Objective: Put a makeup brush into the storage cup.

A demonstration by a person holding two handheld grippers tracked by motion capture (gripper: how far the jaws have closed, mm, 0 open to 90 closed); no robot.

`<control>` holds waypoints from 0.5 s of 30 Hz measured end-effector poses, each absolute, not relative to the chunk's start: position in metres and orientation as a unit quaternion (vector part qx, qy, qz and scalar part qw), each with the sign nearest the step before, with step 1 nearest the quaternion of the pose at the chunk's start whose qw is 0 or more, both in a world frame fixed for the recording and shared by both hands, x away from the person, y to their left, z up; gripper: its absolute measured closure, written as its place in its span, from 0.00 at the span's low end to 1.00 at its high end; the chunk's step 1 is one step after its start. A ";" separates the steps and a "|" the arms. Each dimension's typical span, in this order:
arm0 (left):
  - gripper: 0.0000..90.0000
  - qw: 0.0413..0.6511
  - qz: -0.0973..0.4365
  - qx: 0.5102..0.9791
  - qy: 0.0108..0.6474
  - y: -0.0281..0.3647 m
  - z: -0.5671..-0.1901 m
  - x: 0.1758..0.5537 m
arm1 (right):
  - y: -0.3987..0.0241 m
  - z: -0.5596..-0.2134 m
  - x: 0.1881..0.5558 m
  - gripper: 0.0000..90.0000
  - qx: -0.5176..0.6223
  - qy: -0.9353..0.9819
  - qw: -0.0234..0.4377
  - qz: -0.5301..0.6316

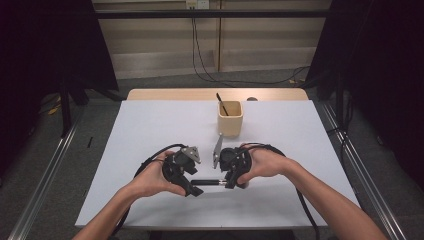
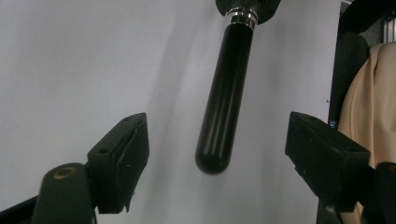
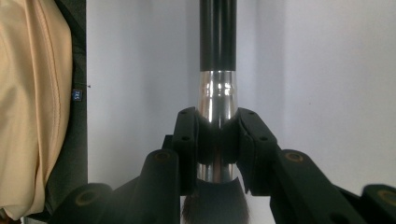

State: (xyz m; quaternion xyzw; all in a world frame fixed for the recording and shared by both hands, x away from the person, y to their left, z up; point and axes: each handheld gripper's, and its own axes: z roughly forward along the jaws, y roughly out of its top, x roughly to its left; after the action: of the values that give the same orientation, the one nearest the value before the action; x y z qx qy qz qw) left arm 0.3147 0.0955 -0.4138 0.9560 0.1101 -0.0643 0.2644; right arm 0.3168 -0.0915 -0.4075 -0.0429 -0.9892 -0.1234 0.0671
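cup (image 1: 230,120) upper centre on table (image 1: 150,130) | brush (image 1: 206,182) below it, between left gripper (image 1: 194,190) and right gripper (image 1: 226,183)

White table (image 1: 150,130), grey floor (image 1: 165,80) (dark curtains (image 1: 45,45)).

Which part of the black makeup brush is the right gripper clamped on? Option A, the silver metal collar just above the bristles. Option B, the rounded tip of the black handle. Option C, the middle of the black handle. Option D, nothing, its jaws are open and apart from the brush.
A: in the right gripper view the right gripper pinches the makeup brush at its silver metal collar, with the bristles just below the jaws.
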 end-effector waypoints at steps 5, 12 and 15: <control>0.42 0.269 -0.071 0.955 0.102 0.091 -0.413 0.317 | -0.091 -0.408 0.317 0.79 -0.038 -0.989 0.060 -0.128; 0.55 0.268 -0.058 0.957 0.097 0.088 -0.414 0.316 | -0.090 -0.408 0.317 0.79 -0.036 -0.989 0.058 -0.130; 0.59 0.269 -0.065 0.956 0.097 0.086 -0.416 0.315 | -0.091 -0.408 0.317 0.79 -0.033 -0.989 0.055 -0.130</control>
State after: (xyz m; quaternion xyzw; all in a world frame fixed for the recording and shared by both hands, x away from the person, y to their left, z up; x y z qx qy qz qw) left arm 0.3151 0.0864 -0.4162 0.9560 0.0974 -0.0646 0.2690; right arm 0.3168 -0.0912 -0.4084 -0.0334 -0.9894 -0.1304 0.0550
